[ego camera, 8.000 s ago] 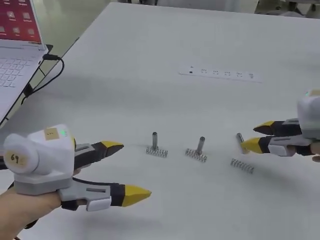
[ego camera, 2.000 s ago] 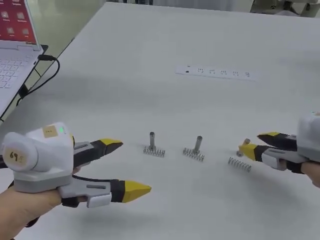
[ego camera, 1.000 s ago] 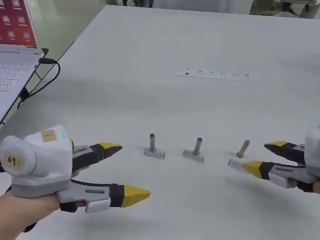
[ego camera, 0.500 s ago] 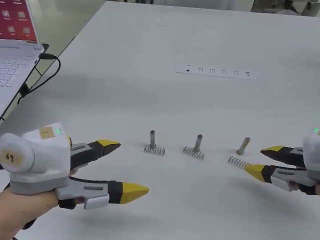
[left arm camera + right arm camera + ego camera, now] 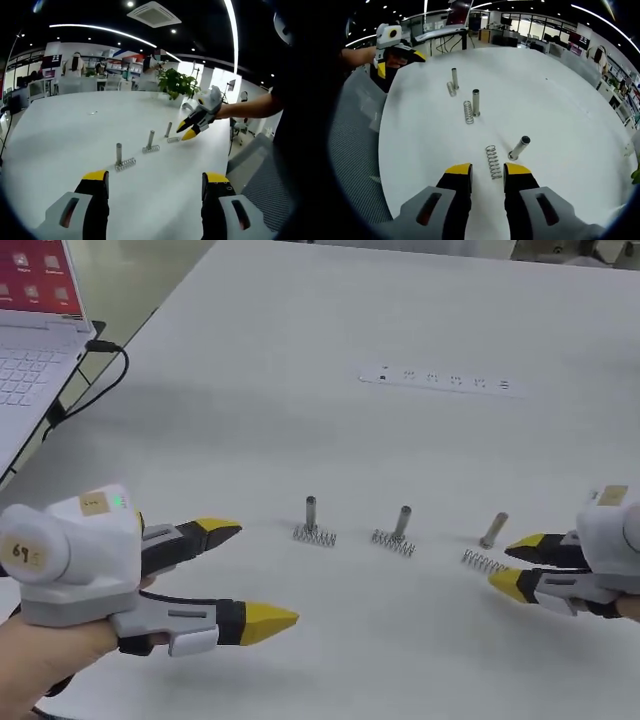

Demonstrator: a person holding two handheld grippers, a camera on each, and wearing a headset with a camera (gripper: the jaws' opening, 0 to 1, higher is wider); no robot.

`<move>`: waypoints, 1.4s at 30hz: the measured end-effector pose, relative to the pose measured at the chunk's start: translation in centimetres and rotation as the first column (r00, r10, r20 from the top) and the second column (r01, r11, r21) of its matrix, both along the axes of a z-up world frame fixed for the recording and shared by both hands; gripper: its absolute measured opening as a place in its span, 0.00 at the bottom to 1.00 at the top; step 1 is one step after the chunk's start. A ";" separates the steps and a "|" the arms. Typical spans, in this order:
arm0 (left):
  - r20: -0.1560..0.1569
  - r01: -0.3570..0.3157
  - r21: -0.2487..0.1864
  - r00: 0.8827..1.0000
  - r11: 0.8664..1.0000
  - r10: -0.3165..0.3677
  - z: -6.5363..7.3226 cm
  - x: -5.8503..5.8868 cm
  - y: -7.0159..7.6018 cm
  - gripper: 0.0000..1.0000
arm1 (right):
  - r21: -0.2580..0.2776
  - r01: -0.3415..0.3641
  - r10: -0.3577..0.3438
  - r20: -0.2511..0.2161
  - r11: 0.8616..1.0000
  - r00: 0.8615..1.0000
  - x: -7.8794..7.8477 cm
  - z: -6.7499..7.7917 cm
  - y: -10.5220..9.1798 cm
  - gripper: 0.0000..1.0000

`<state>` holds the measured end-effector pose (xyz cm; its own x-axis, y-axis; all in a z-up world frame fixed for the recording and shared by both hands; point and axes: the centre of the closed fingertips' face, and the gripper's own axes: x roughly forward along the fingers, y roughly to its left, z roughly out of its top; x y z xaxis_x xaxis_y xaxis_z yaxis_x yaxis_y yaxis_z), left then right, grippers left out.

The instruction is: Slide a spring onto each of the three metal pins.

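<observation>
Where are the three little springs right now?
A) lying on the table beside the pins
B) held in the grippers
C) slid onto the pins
A: the left spring, middle spring and right spring all lie flat on the table, each beside a bare pin.

head: high, downward | gripper views: low, opposed | shared: middle pin [image 5: 403,521]

the laptop [image 5: 30,330] runs off the left edge, the right claw [image 5: 508,562] off the right.
</observation>
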<state>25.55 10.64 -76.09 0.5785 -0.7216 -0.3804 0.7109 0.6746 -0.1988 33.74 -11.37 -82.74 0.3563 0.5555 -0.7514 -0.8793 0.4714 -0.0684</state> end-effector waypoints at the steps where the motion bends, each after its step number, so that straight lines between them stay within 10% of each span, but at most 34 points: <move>1: 0.000 0.000 0.000 1.000 1.000 0.000 0.0 0.0 0.0 0.72 | -0.005 -0.002 0.002 -0.005 1.000 1.000 0.1 -0.2 0.0 0.23; 42: -0.007 0.016 0.009 1.000 1.000 -0.016 0.1 -0.2 -0.1 0.72 | -0.079 -0.085 0.080 -0.063 0.993 0.995 -0.4 -1.9 0.3 0.08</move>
<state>25.33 10.49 -76.04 0.5644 -0.7270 -0.3910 0.7201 0.6652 -0.1975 33.34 -11.09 -84.68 0.2649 0.5176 -0.8136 -0.9186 0.3920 -0.0498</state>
